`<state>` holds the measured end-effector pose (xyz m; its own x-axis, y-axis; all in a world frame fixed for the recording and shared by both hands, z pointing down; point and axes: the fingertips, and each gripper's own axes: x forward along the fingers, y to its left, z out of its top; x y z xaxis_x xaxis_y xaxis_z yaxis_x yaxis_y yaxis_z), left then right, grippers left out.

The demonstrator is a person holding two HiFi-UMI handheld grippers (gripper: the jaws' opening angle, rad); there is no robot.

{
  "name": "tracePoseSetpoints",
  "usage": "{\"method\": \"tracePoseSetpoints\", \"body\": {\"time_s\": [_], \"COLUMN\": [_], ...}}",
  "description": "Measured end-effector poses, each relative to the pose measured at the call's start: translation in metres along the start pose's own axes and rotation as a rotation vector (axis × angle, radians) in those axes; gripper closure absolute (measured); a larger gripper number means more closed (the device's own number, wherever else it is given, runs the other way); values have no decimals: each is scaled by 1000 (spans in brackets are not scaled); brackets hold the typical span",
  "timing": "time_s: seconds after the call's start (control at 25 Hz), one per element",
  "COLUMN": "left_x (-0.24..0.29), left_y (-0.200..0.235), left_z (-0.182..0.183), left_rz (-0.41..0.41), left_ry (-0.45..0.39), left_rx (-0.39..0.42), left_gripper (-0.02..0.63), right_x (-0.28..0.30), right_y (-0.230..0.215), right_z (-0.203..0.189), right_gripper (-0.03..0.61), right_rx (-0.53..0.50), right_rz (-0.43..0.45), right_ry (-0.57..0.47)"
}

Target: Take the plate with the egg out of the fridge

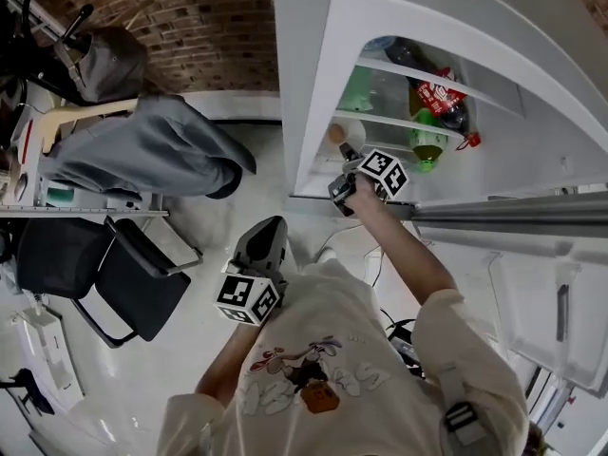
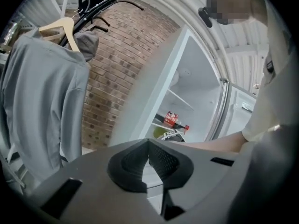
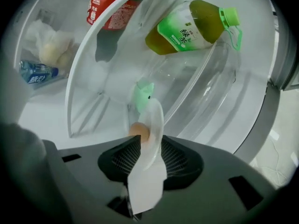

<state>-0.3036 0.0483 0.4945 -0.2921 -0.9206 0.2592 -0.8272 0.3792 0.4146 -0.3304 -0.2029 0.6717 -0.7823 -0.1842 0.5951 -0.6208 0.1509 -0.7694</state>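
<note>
A clear plate [image 3: 153, 120] shows edge-on in the right gripper view, with a brown egg [image 3: 139, 132] on it. It sits on a shelf of the open fridge [image 1: 313, 84]. My right gripper [image 3: 148, 158] has the plate's rim between its jaws, which stand apart without pressing it. From the head view, the right gripper [image 1: 344, 162] reaches into the fridge just below the egg [image 1: 336, 132]. My left gripper [image 1: 271, 228] hangs outside the fridge above the floor. Its pads meet with nothing between them [image 2: 148, 164].
A green tea bottle [image 3: 191, 27] and a cola bottle [image 3: 103, 6] lie on racks above the plate, with a bag [image 3: 51, 50] and a blue packet [image 3: 39, 73] at the left. The fridge door [image 1: 532, 255] stands open at the right. A grey jacket [image 1: 142, 145] and black chair [image 1: 104, 269] stand at the left.
</note>
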Motion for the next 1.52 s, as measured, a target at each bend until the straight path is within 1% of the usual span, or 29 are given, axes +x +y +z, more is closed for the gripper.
{"method": "tracePoseSetpoints", "body": {"time_s": [0.08,0.2,0.32,0.4,0.52,0.68,0.76,0.8,0.84,0.88,1.0,1.08,1.2,1.28,1.32,1.4,1.48,1.52], "left_x": [5,13,16,15,12,7,3,1,-2,-4,-14,-17,-13,-18,-20,-14,-3,-1], "left_y": [-3,-4,0,6,12,11,15,17,19,21,26,25,17,13,9,-12,-47,-67], "left_z": [-1,-1,-4,-6,-5,-1,2,3,5,6,9,9,4,-5,-11,-20,-33,-41], "left_rz": [-51,-125,-174,-191,-198,-205,-195,-187,-177,-167,-137,-131,-161,-174,-182,-219,-274,-301], "left_ry": [15,34,51,61,72,66,50,43,36,29,12,7,22,55,71,92,108,114], "left_rx": [4,13,26,21,9,24,34,39,44,49,52,49,47,47,48,54,66,75], "left_gripper": [604,604,604,604,604,604,604,604,604,604,604,604,604,604,604,604,604,604], "right_x": [-4,-7,-6,-7,-11,-21,-24,-23,-22,-19,-6,1,-8,-23,-33,-65,-106,-130], "right_y": [-4,-12,-19,-19,-14,-24,-24,-24,-24,-24,-19,-13,-8,-18,-26,-44,-68,-81], "right_z": [-3,-7,-15,-20,-25,-29,-32,-33,-34,-35,-36,-35,-25,-37,-46,-61,-81,-95], "right_gripper": [442,439,439,439,439,440,445,474,523,529,534,534,534,531,525,515,503,503], "right_rx": [-13,15,59,77,111,185,191,188,187,191,215,224,233,248,236,154,63,36], "right_rz": [-19,-11,2,8,29,-14,-14,-15,-17,-15,20,44,83,96,91,67,41,42], "right_ry": [-3,-7,-10,-26,-47,-85,-103,-106,-107,-105,-67,-44,-74,-71,-59,-31,11,35]}}
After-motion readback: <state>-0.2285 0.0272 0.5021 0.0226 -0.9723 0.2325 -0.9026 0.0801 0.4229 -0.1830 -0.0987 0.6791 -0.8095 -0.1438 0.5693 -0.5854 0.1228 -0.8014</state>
